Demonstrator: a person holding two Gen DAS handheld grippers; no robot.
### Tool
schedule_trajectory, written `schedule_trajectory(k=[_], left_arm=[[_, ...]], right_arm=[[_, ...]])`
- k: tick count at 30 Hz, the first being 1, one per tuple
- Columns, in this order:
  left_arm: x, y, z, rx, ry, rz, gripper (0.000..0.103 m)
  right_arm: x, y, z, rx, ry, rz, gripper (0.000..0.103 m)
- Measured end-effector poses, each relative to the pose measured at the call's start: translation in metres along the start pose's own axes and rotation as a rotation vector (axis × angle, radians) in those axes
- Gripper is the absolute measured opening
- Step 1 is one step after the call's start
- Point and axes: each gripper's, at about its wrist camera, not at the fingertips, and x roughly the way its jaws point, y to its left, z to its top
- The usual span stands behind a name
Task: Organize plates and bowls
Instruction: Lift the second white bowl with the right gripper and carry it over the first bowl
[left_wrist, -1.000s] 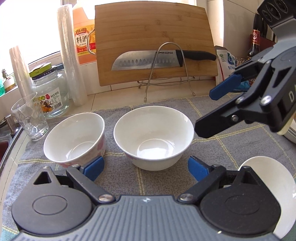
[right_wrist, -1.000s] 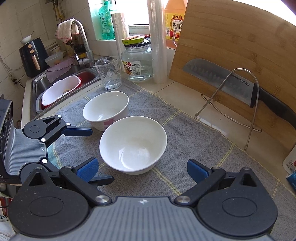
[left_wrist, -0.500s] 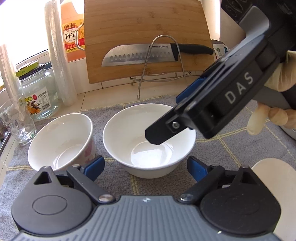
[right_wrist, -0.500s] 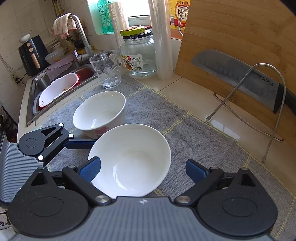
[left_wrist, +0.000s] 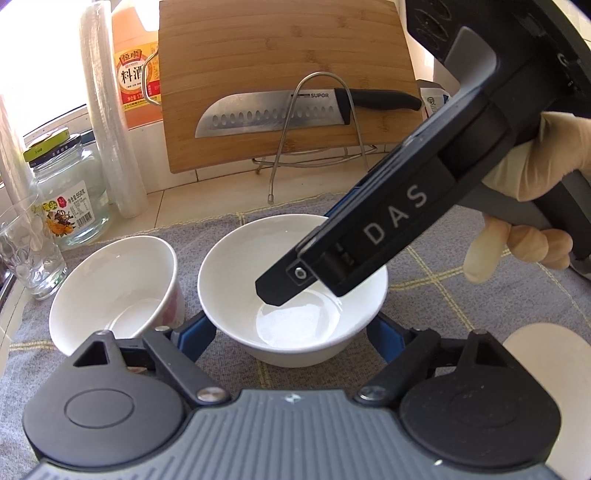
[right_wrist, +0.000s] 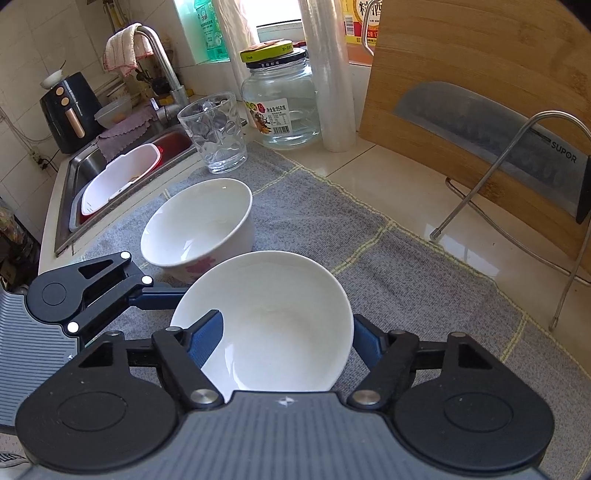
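A second ago my right hand-held gripper (right_wrist: 288, 341) hung over the cloth short of the plain white bowl (right_wrist: 273, 325); now it has dropped in, its near finger inside the bowl and the other outside the wall, so the rim runs between them. They are spread, not yet pinching. From the left wrist view its black body slants down into the bowl's well. My left hand-held gripper (left_wrist: 291, 336) has crept closer too, released, its blue pads (left_wrist: 197, 338) to either side of the same bowl's base. I judge this the grasp before nesting it with the flower-printed bowl (right_wrist: 201, 227), which stands just beside it on the left.

Both bowls are glossy glazed ceramic, smooth and likely slippery; the plain one is wide and shallow-curved, the printed one narrower with steeper walls. They sit on a grey woven cloth (right_wrist: 325, 221) with yellow stripes, soft enough to damp sliding, spread on the bench. A white plate (left_wrist: 554, 354) edge shows at the right. Behind stand a dimpled glass tumbler (right_wrist: 212, 134), a glass jar (right_wrist: 280, 107) and a bamboo cutting board (left_wrist: 288, 66) with a knife (left_wrist: 288, 112).
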Motion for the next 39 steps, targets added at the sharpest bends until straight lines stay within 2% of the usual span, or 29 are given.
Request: schedule_trajectory(k=[10,17,25,39], left_arm=[[-0.001,-0.001,0.001,0.012,0.017,-0.005,0.088],[-0.010,-0.006,0.003,0.019,0.028,-0.029,0.088],[-0.032,-0.019,0.005,0.031,0.021,-0.037,0.088],[-0.076,-0.051,-0.005,0.021,0.013,-0.053,0.088]], right_arm=[[-0.005,-0.001,0.000,0.018,0.001,0.012,0.076],[-0.023,0.004,-0.004,0.035,-0.017,0.025,0.076],[-0.051,0.010,-0.010,0.070,-0.037,0.050,0.076],[-0.102,0.045,-0.039,0.019,-0.052,0.029,0.077]])
